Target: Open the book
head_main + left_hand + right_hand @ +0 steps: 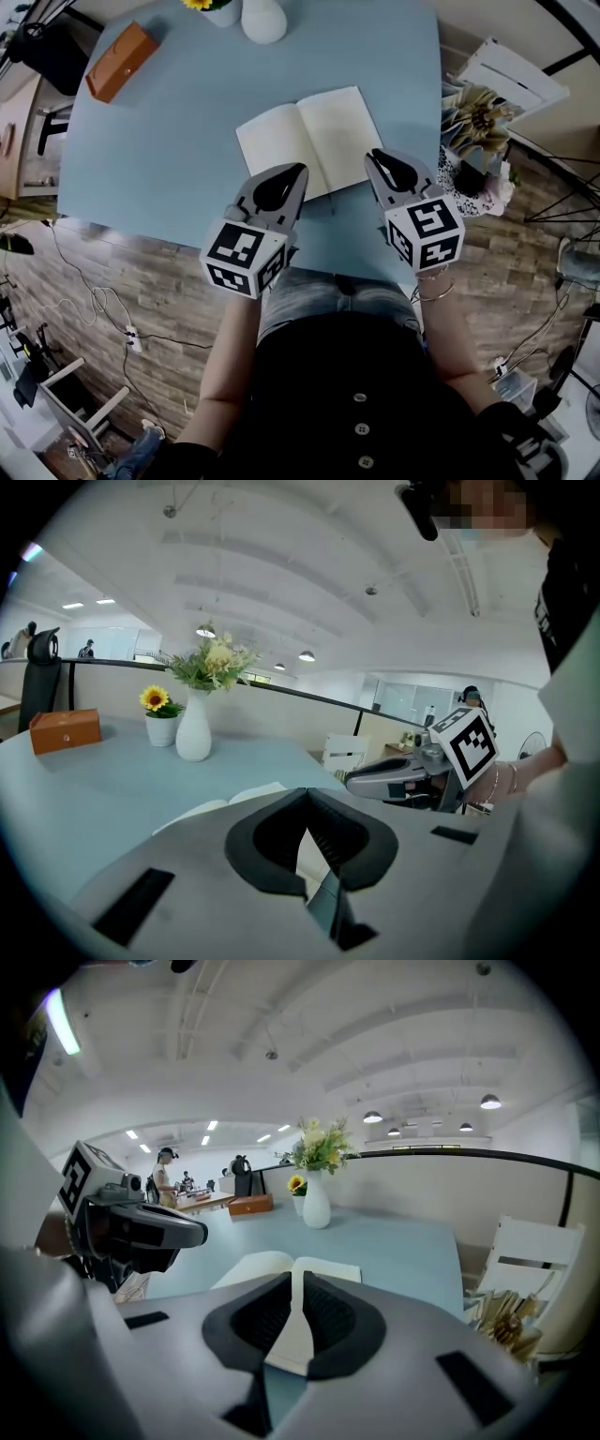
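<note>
The book (309, 141) lies open and flat on the blue table (169, 150), its cream pages bare. Both grippers hover over the table's near edge, just short of the book. My left gripper (300, 171) points at the left page's lower corner, and its jaws are shut on nothing. My right gripper (374, 155) sits by the right page's near corner with jaws together, also holding nothing. In the left gripper view the book (211, 810) shows past the closed tips (303, 794). In the right gripper view the book (328, 1269) lies just beyond the tips (296, 1275).
An orange box (120, 61) stands at the table's far left. A white vase (263, 19) and a small sunflower pot (220, 9) stand at the far edge. A white chair (511, 70) and a bundle of dried flowers (478, 122) are right of the table.
</note>
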Demonstrator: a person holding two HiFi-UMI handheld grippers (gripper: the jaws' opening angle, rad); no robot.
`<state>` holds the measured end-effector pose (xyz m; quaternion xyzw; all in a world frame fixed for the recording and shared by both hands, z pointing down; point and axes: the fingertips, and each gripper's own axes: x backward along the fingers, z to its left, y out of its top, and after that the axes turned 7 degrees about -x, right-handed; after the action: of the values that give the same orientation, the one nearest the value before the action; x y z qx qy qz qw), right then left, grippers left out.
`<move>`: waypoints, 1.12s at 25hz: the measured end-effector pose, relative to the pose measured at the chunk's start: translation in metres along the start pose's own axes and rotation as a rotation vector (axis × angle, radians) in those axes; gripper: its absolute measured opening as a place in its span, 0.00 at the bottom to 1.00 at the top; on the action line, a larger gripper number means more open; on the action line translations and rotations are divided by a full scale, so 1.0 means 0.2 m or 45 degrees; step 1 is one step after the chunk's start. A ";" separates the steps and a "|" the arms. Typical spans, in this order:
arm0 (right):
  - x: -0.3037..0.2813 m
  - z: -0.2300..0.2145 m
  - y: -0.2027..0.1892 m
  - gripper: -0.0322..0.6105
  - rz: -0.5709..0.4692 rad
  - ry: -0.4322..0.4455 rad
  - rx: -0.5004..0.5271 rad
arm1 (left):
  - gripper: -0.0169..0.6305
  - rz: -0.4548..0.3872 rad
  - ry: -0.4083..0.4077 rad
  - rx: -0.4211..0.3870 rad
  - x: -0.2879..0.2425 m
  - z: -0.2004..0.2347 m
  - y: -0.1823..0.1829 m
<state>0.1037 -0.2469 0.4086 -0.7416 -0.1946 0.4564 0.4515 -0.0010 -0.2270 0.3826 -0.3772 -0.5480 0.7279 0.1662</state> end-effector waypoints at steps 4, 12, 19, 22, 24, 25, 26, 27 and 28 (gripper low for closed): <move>0.04 0.03 0.07 0.08 -0.069 0.021 -0.036 | 0.05 -0.030 0.000 -0.031 0.05 0.01 0.05; 0.10 0.19 0.22 0.05 -0.182 0.112 0.000 | 0.05 -0.066 -0.052 -0.125 0.09 -0.07 0.13; 0.13 0.30 0.26 0.05 -0.230 0.157 0.023 | 0.05 -0.118 -0.102 -0.190 0.13 -0.11 0.19; 0.16 0.36 0.29 0.05 -0.262 0.170 0.055 | 0.05 -0.142 -0.106 -0.171 0.16 -0.12 0.19; 0.18 0.40 0.31 0.05 -0.268 0.191 0.079 | 0.05 -0.157 -0.098 -0.134 0.17 -0.11 0.20; 0.18 0.41 0.32 0.05 -0.268 0.201 0.090 | 0.05 -0.160 -0.090 -0.106 0.17 -0.10 0.19; 0.18 0.42 0.33 0.05 -0.268 0.208 0.102 | 0.05 -0.159 -0.079 -0.077 0.17 -0.09 0.19; 0.18 0.42 0.34 0.05 -0.269 0.211 0.114 | 0.05 -0.156 -0.069 -0.052 0.17 -0.08 0.19; 0.18 0.43 0.34 0.05 -0.270 0.211 0.123 | 0.05 -0.153 -0.060 -0.037 0.17 -0.08 0.18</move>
<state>0.0413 -0.2140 0.3177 -0.7295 -0.2115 0.3521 0.5470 -0.0061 -0.2066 0.3350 -0.3287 -0.5838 0.7174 0.1911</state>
